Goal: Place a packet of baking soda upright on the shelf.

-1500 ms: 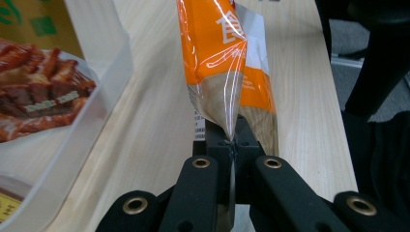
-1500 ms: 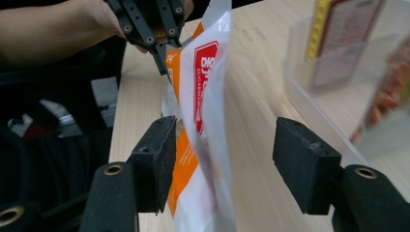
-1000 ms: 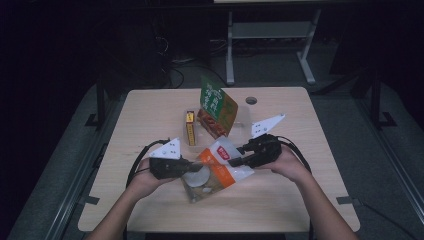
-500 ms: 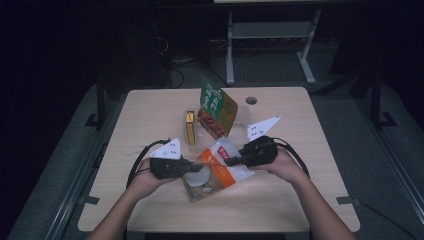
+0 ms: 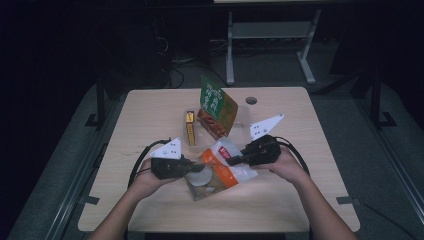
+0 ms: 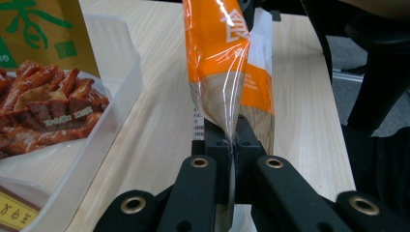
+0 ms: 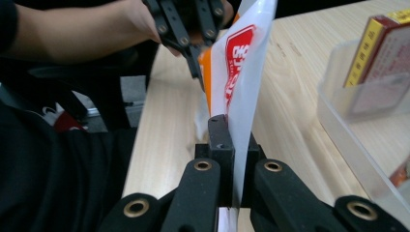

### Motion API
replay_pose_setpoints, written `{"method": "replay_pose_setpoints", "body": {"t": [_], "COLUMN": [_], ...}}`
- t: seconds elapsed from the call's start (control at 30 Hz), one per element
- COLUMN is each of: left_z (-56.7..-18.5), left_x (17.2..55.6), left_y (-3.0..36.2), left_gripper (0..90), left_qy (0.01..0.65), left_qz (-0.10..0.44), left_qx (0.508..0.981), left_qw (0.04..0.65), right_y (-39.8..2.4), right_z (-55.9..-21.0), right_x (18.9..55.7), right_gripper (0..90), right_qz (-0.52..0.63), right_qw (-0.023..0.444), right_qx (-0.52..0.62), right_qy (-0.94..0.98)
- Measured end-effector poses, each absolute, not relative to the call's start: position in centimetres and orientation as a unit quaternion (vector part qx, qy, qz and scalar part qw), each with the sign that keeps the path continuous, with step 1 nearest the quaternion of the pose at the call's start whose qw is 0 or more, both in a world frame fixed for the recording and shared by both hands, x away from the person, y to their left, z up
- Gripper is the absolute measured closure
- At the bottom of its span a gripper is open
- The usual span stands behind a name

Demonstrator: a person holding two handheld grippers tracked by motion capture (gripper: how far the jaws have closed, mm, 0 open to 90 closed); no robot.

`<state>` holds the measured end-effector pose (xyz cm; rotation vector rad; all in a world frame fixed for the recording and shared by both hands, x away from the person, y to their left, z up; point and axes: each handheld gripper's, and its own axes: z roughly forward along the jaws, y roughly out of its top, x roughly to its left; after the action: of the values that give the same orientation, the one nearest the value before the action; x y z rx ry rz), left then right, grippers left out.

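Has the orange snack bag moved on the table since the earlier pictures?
No. The orange snack bag lies just as near the yellow box as before.

It looks like a lab or a recording room set up for tests, not a home or a shop. One plain light-wood table (image 5: 310,200) stands alone on grey carpet (image 5: 65,165), lit from above while everything around it falls into darkness. Behind it a pale metal frame (image 5: 270,45) on splayed legs holds up what may be another bench, though the dimness makes that hard to tell. Black cables (image 5: 175,65) lie loose across the floor at the back. The table has a round cable hole (image 5: 251,100) in its top and dark brackets at its edges. A person sits at the near side with cabled gear in both hands.
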<state>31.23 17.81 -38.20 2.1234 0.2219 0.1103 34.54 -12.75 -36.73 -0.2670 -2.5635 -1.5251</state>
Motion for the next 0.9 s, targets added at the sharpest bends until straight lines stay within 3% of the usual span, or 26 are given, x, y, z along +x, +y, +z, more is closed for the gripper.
{"method": "replay_pose_setpoints", "body": {"t": [0.07, 0.27, 0.4, 0.63, 0.9], "left_z": [-38.3, -38.7, -38.4, -38.1, -39.8], "left_x": [31.2, 31.3, 31.5, 31.3, 30.0], "left_y": [17.7, 17.3, 18.0, 19.0, 21.3], "left_gripper": [85.6, 70.0, 48.0, 41.8, 38.9], "left_qy": [0.092, 0.097, 0.114, 0.123, 0.148], "left_qz": [0.048, 0.062, 0.070, 0.086, 0.084], "left_qx": [0.872, 0.872, 0.861, 0.857, 0.863], "left_qw": [0.478, 0.476, 0.491, 0.494, 0.475], "right_y": [-12.8, -13.1, -13.6, -15.0, -17.5], "right_z": [-36.6, -36.2, -36.0, -35.4, -32.8], "right_x": [34.5, 34.3, 34.3, 34.1, 34.1], "right_gripper": [90.0, 90.0, 90.0, 90.0, 90.0], "right_qz": [-0.509, -0.512, -0.509, -0.510, -0.480], "right_qw": [0.072, 0.076, 0.073, 0.061, 0.008], "right_qx": [-0.086, -0.087, -0.098, -0.123, -0.158], "right_qy": [-0.853, -0.851, -0.852, -0.849, -0.863]}}
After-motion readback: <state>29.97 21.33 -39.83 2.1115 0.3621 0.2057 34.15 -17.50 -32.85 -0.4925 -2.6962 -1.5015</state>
